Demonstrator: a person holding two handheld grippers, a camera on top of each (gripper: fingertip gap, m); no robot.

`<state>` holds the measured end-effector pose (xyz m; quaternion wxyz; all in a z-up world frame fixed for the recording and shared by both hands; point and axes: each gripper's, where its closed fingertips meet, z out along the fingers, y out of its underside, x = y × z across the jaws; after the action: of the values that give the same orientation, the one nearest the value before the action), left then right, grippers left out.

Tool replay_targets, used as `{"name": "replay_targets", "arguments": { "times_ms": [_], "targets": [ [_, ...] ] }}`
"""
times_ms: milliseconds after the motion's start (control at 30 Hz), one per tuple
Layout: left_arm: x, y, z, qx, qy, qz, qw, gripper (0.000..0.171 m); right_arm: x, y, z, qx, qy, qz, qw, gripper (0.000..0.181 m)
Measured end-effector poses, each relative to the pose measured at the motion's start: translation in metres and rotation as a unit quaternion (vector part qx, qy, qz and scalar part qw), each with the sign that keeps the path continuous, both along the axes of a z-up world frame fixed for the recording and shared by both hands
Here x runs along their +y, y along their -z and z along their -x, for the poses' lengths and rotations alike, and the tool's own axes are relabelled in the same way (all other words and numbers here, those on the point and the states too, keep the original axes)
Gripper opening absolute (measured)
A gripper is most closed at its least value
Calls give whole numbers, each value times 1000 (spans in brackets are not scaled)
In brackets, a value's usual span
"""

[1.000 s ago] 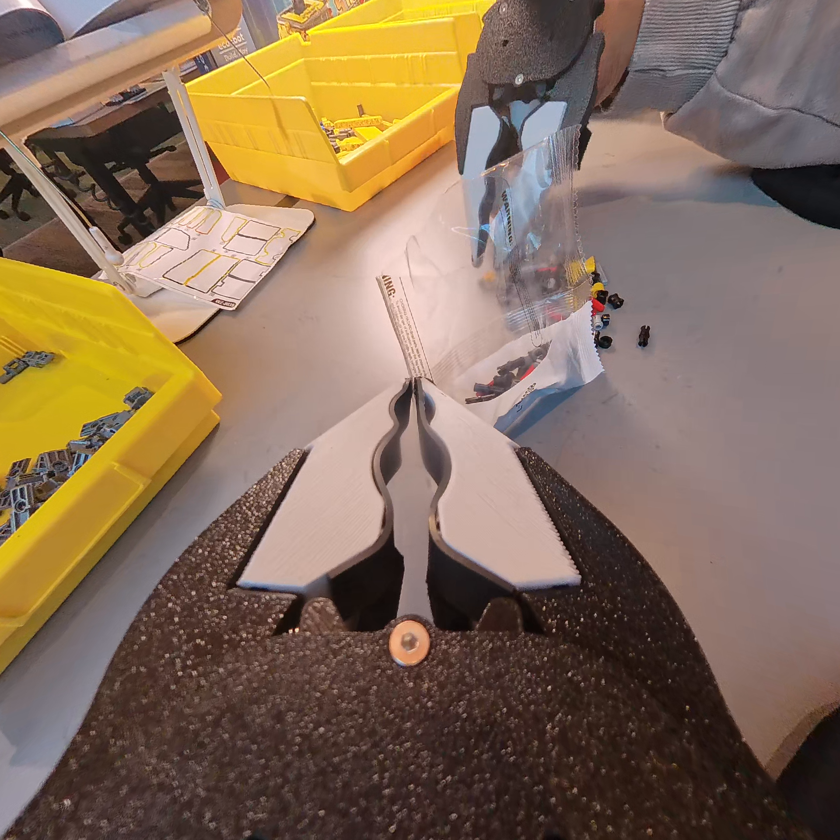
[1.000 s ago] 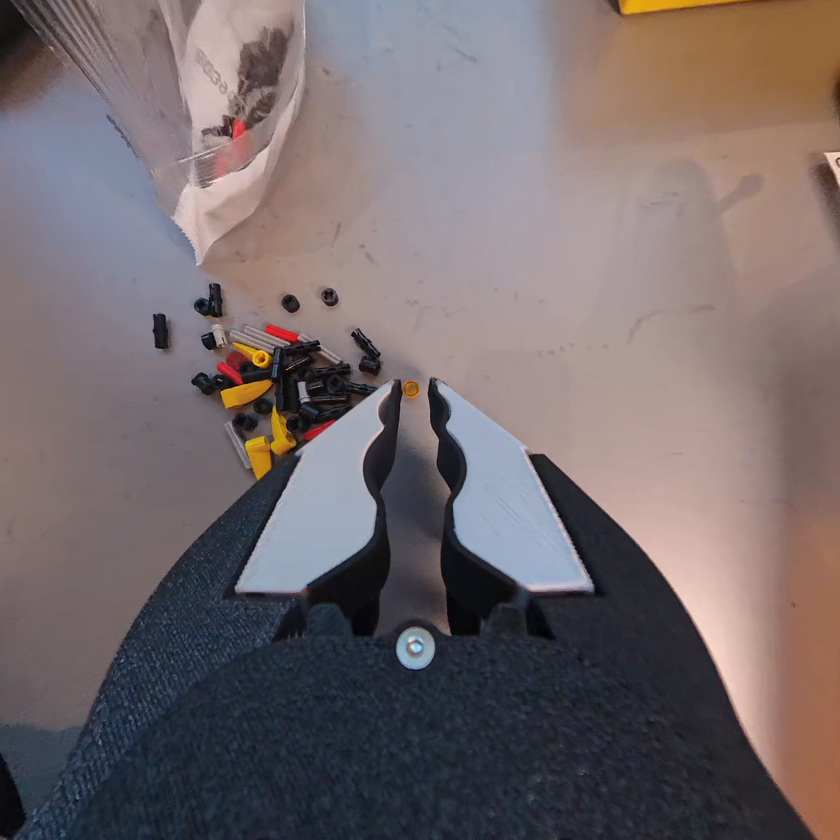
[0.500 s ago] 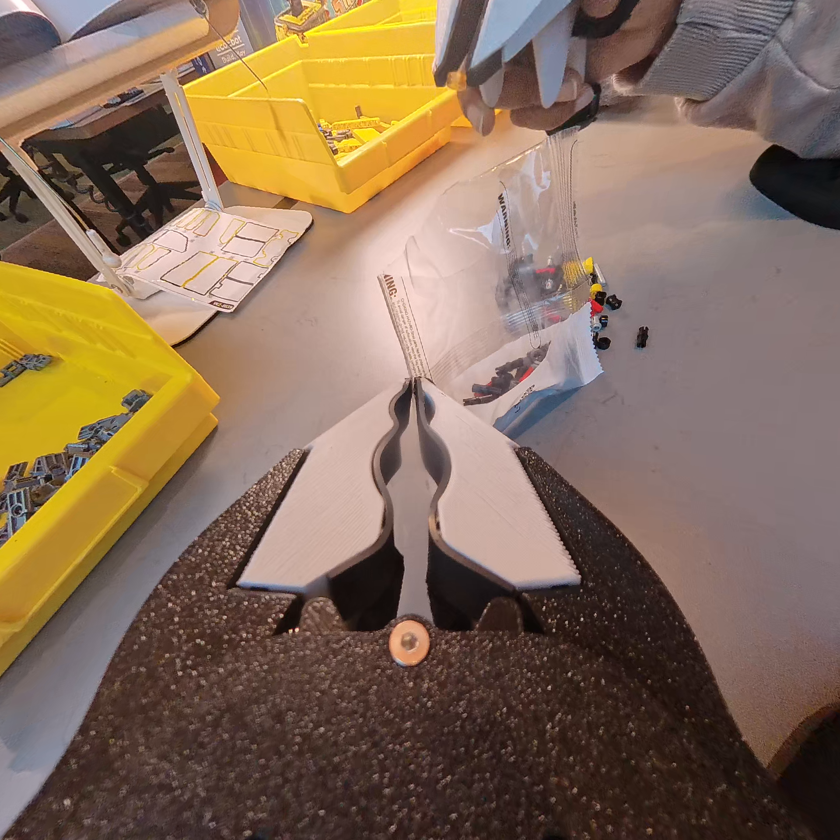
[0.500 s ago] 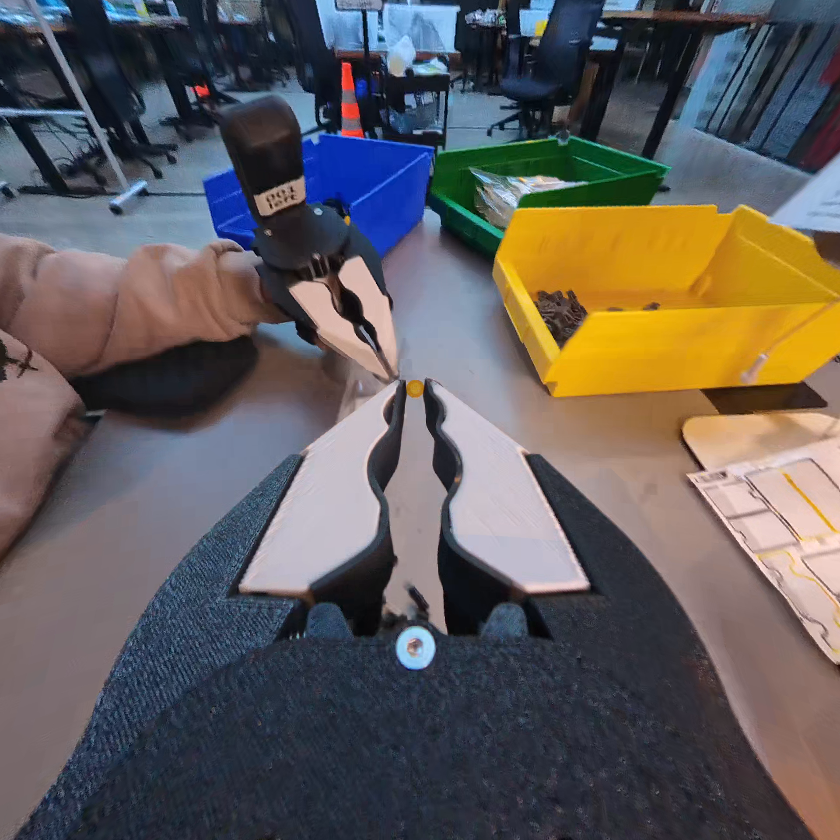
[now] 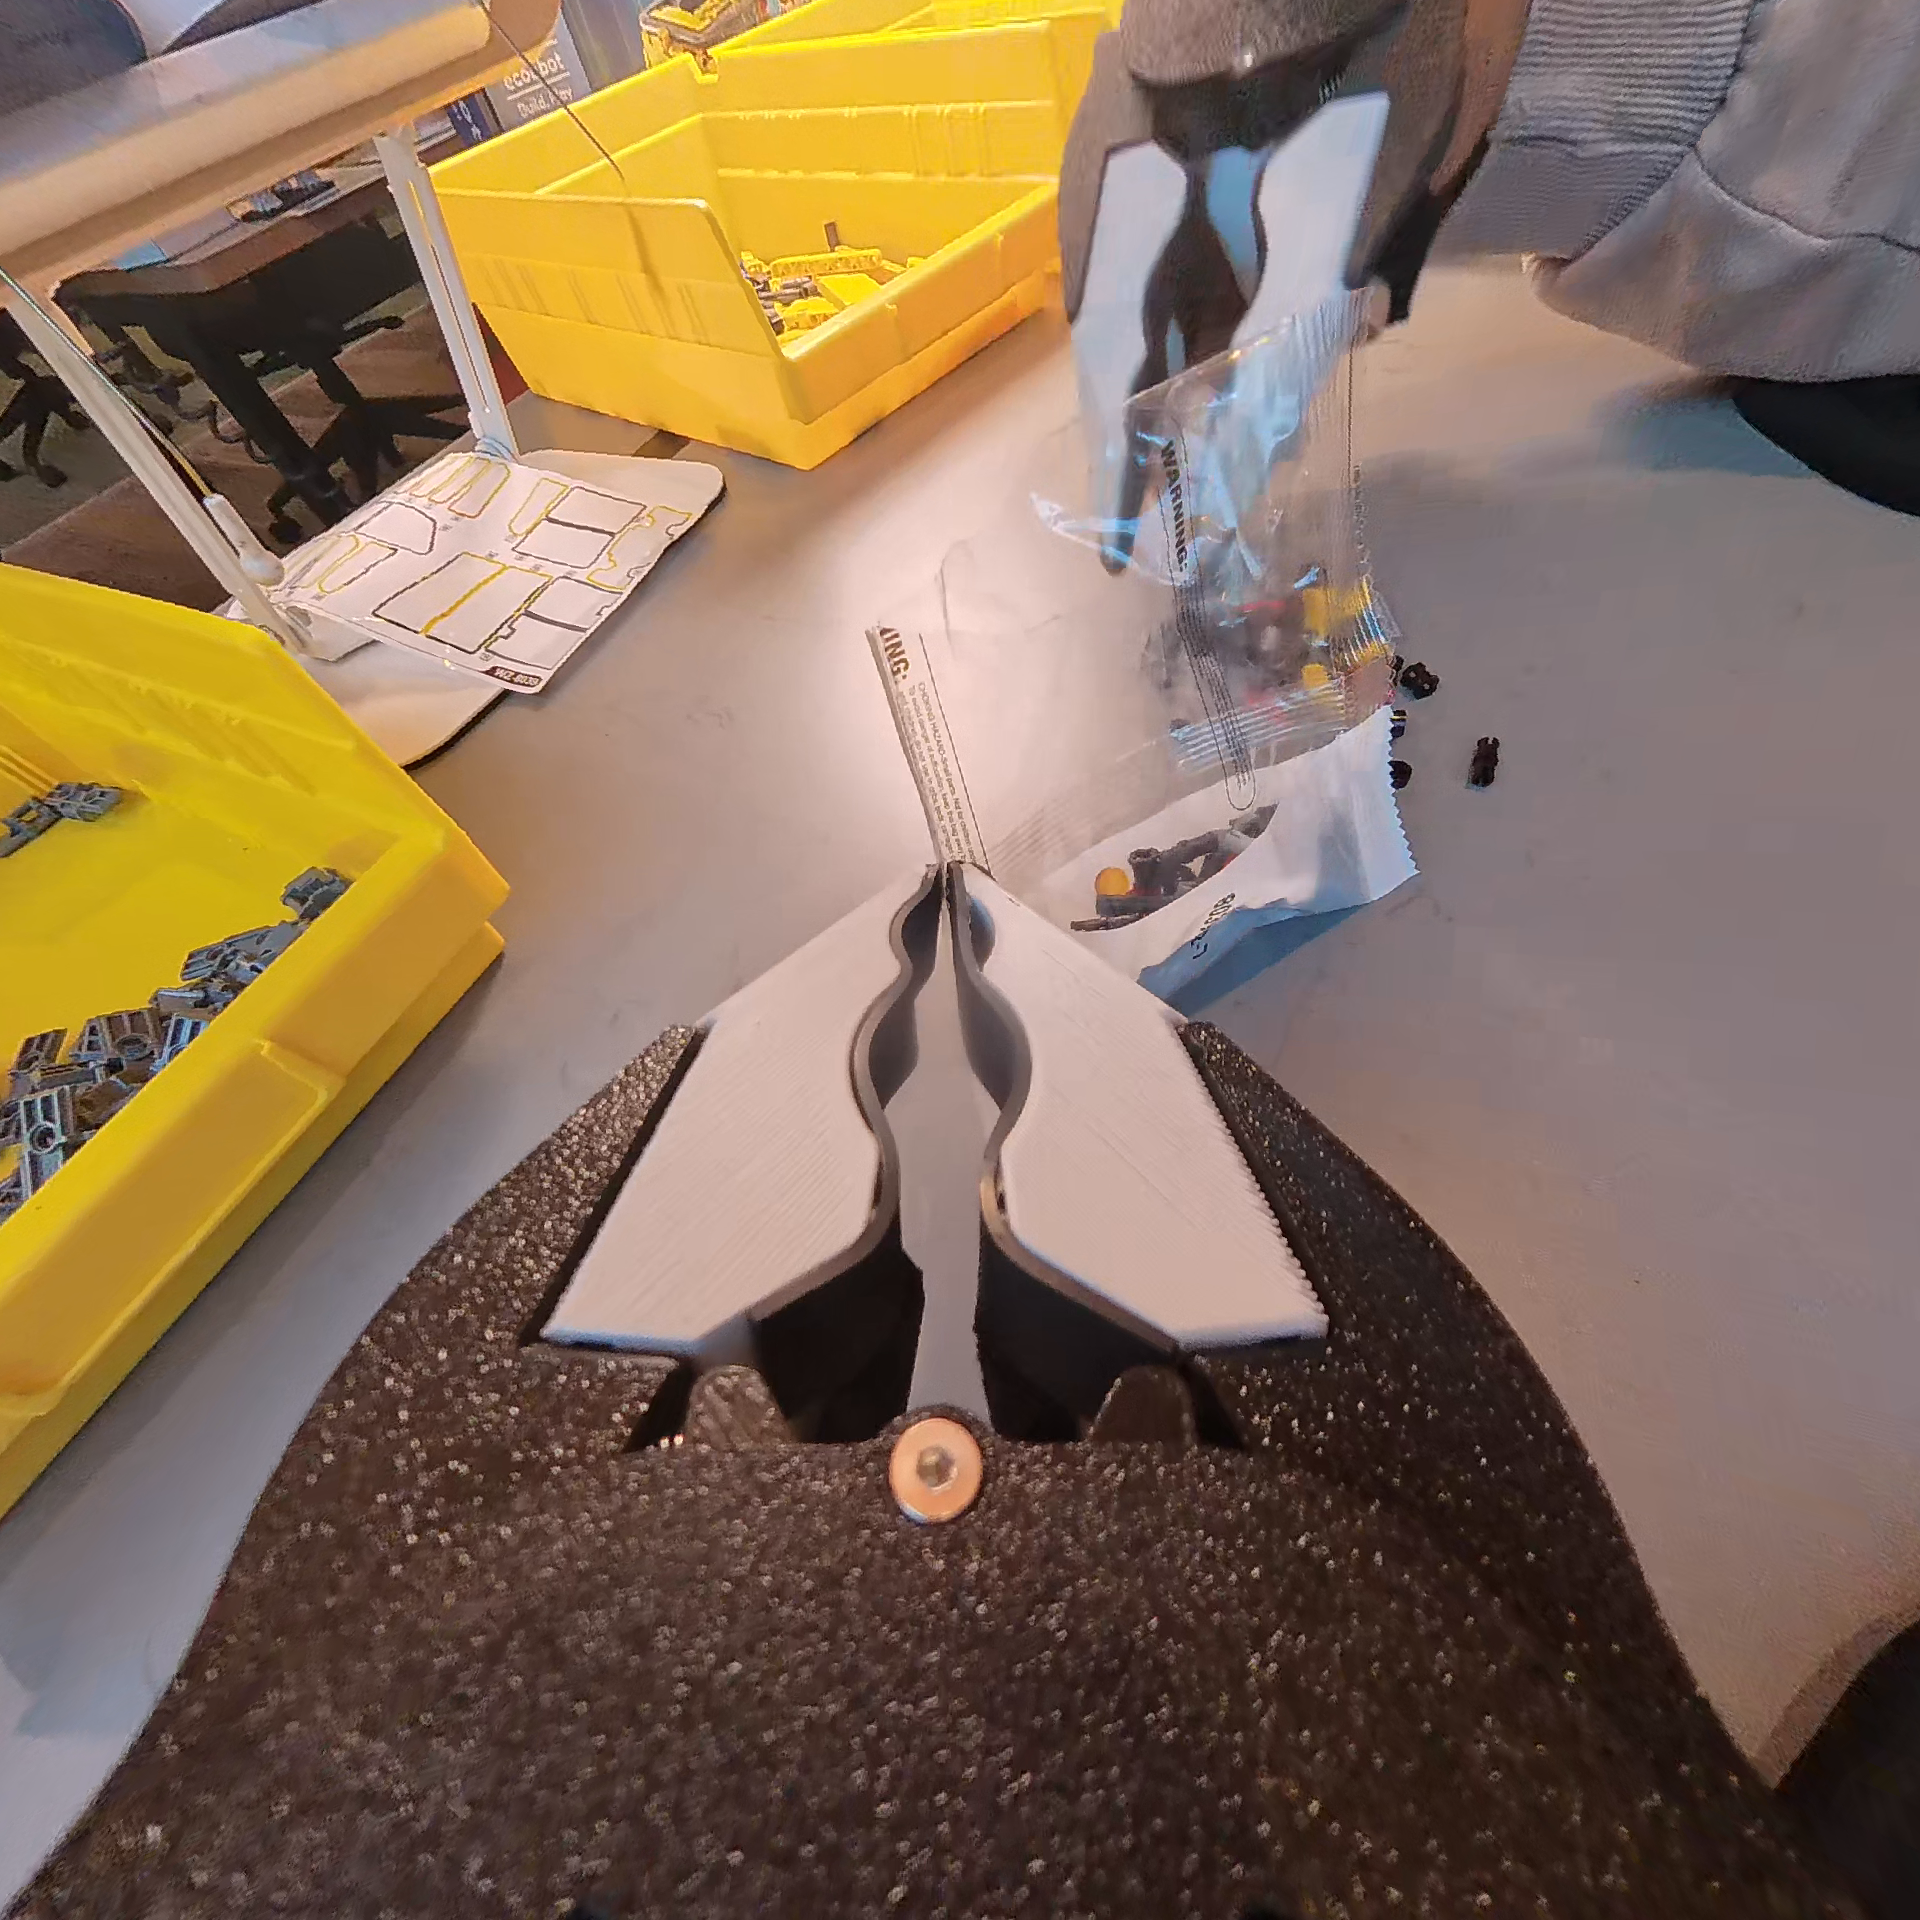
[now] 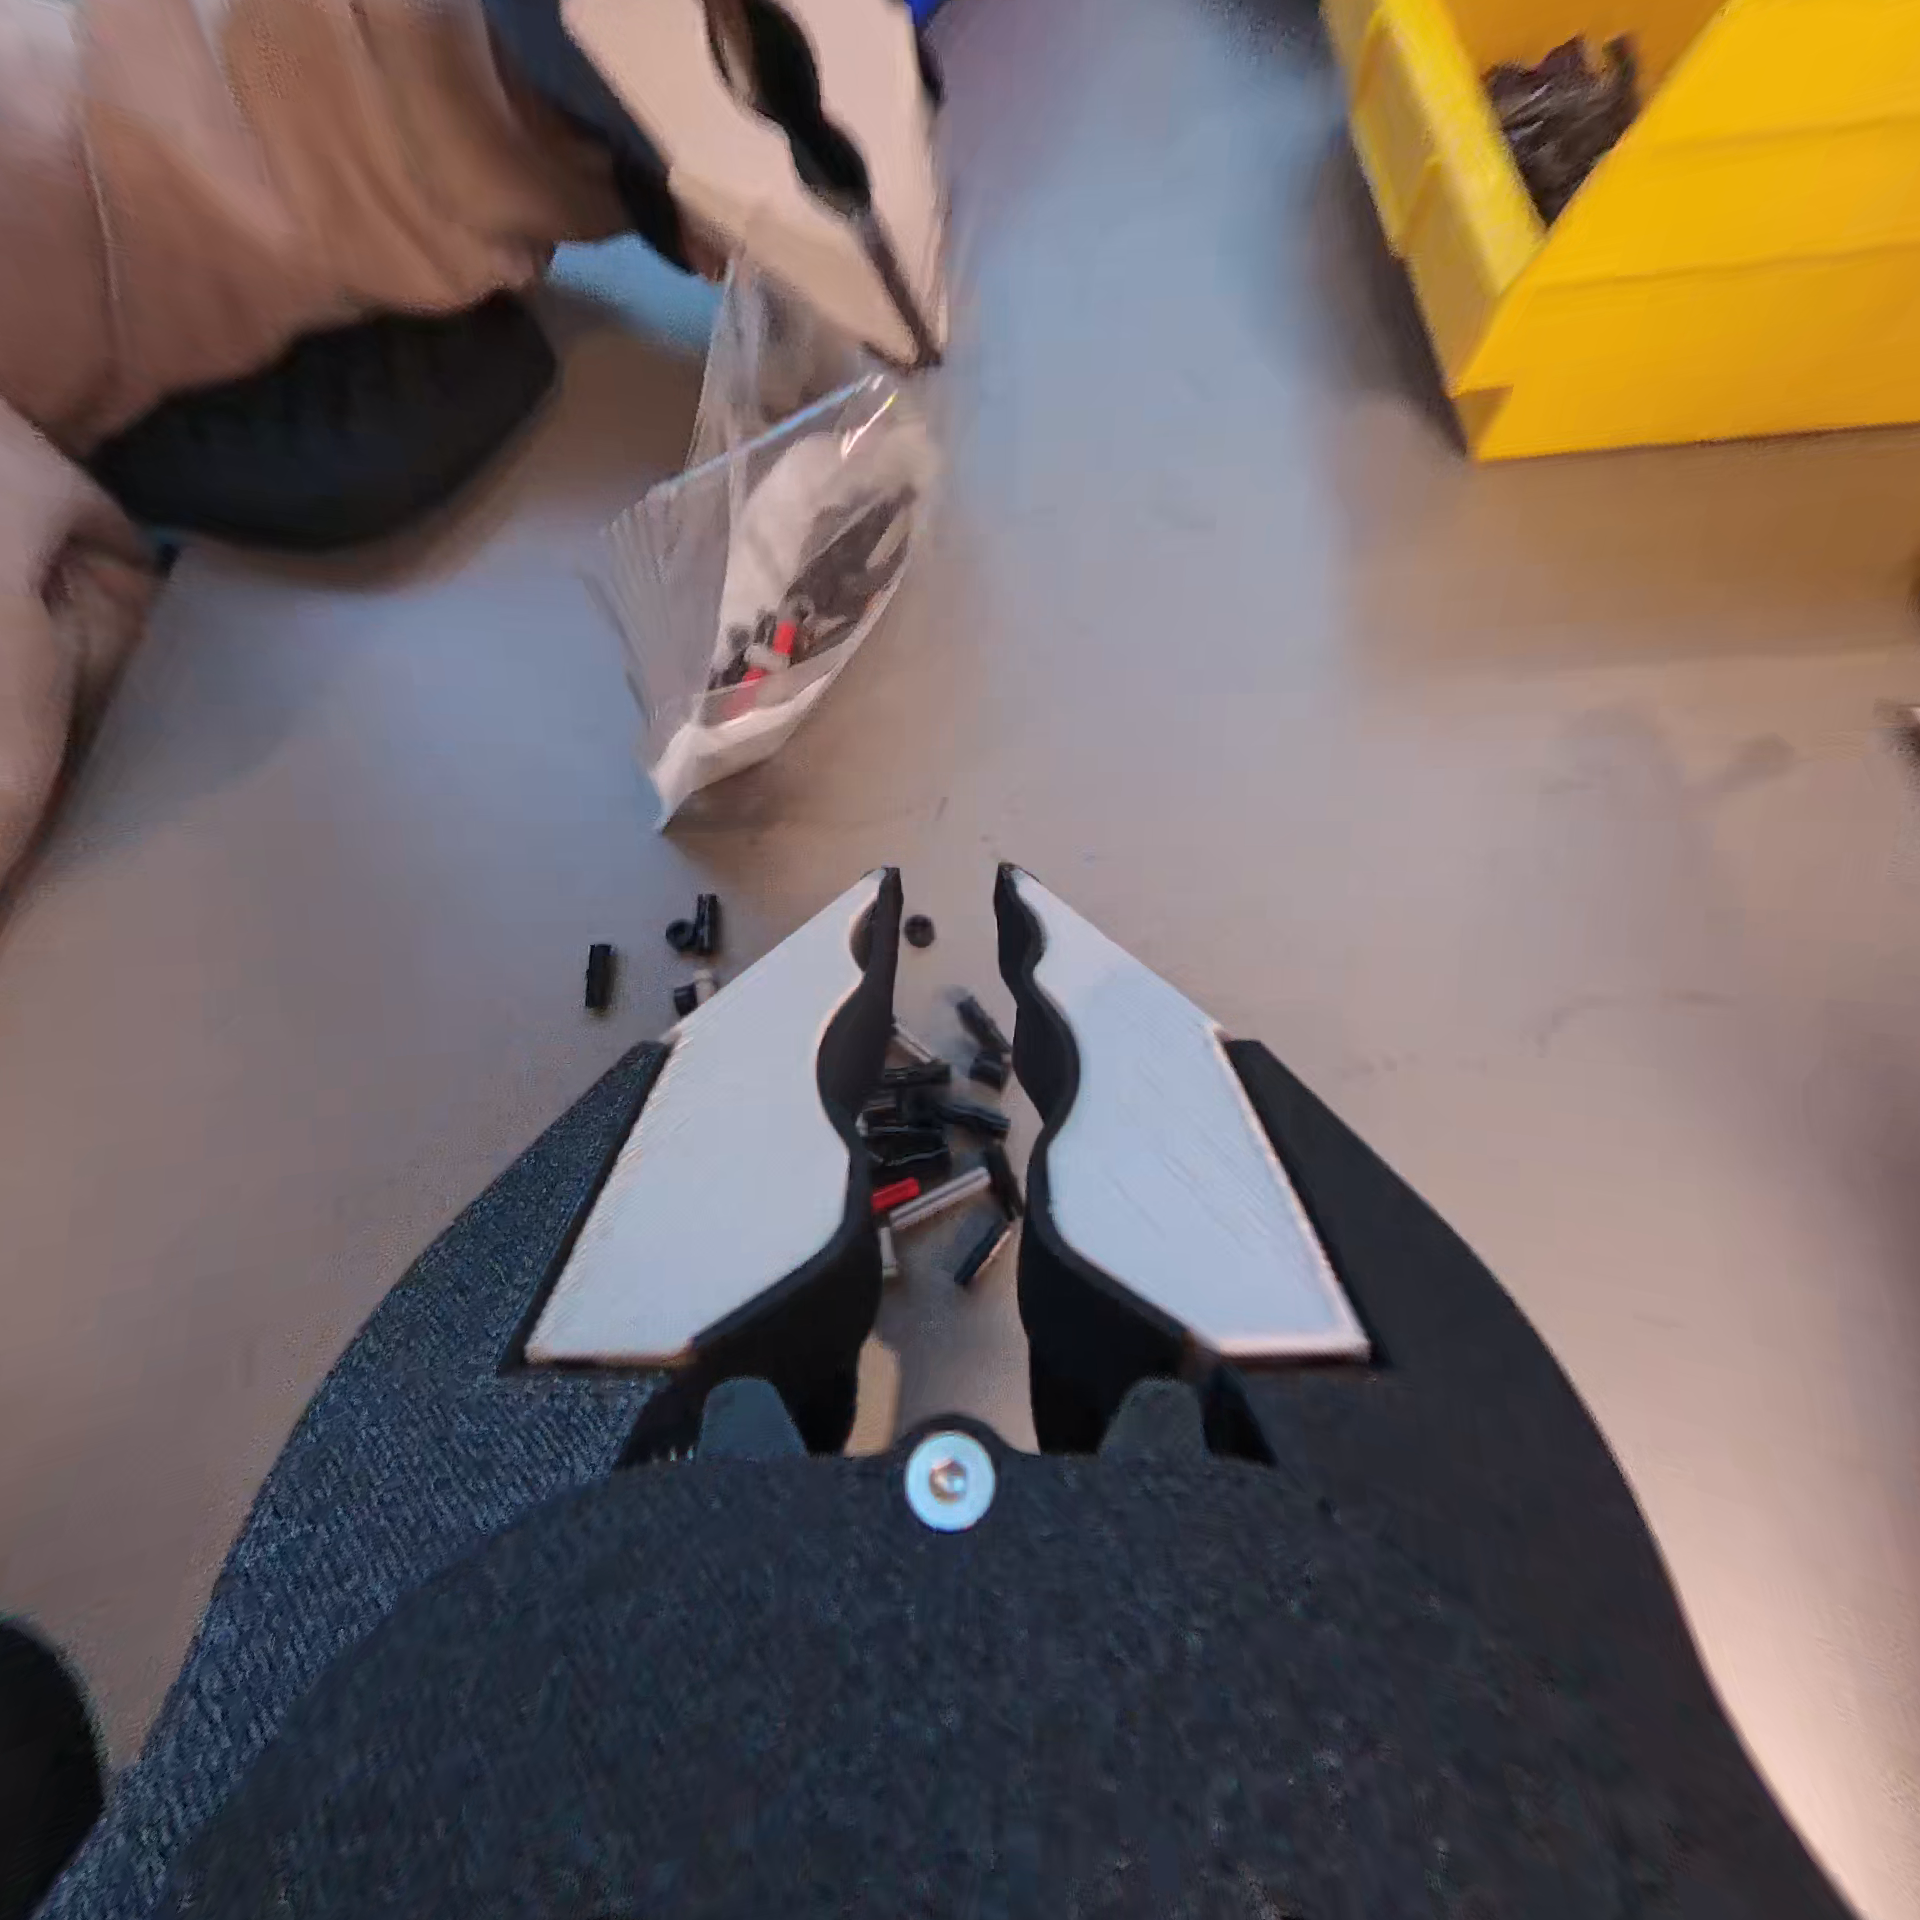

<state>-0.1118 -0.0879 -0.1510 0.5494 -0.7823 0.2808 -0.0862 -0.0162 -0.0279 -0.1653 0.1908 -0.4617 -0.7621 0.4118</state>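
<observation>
The left hand-held gripper (image 5: 945,878) has its fingers pressed together on the edge of a clear plastic bag (image 5: 1226,790), pinching the printed strip at the bag's open end. The bag hangs from that pinch and slumps onto the grey worktop (image 5: 727,810), its white lower end resting there with a few small black, red and yellow parts inside.

The right hand-held gripper (image 6: 945,894) hovers over the worktop with its fingers a narrow gap apart and nothing between them. Beneath and between them lies a scatter of small parts (image 6: 935,1122), mostly black pins with a red one and a grey rod, and a few more black bits lie just to its left. From the left wrist view this gripper shows beyond the bag, pointing down, seen partly through the clear plastic.

A yellow bin (image 5: 208,935) with grey pieces stands at the left, near a printed sheet (image 5: 468,561) on a white stand base. More yellow bins (image 5: 779,260) stand farther back. A person's sleeve (image 5: 1714,187) shows at the upper right.
</observation>
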Motion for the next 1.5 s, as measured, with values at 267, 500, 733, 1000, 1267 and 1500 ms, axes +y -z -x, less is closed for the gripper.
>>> {"name": "replay_targets", "arguments": {
  "times_ms": [267, 500, 733, 1000, 1267, 1500],
  "targets": [
    [0, -1, 2, 0, -2, -2, 1000, 0, -14, 41, 2, -71, -32, -85, 993, 12],
    [-1, -2, 2, 0, -3, -3, 1000, 0, -13, 46, 3, -80, -29, -107, 991, 6],
    [0, -2, 2, -1, -2, -4, 1000, 0, -9, -67, 32, 141, 45, -5, 989, 7],
    [-1, -3, 1, 1, -2, -5, 1000, 0, -34, -89, 56, 176, 81, -3, 981, 18],
    [1, -1, 12, 9, -28, 2, 1000, 0, -7, -44, 9, 45, 22, -33, 998, 21],
    [1, -4, 23, 2, -46, -4, 999, 0, -30, 28, -7, -98, -57, -134, 985, 20]
  ]
}}
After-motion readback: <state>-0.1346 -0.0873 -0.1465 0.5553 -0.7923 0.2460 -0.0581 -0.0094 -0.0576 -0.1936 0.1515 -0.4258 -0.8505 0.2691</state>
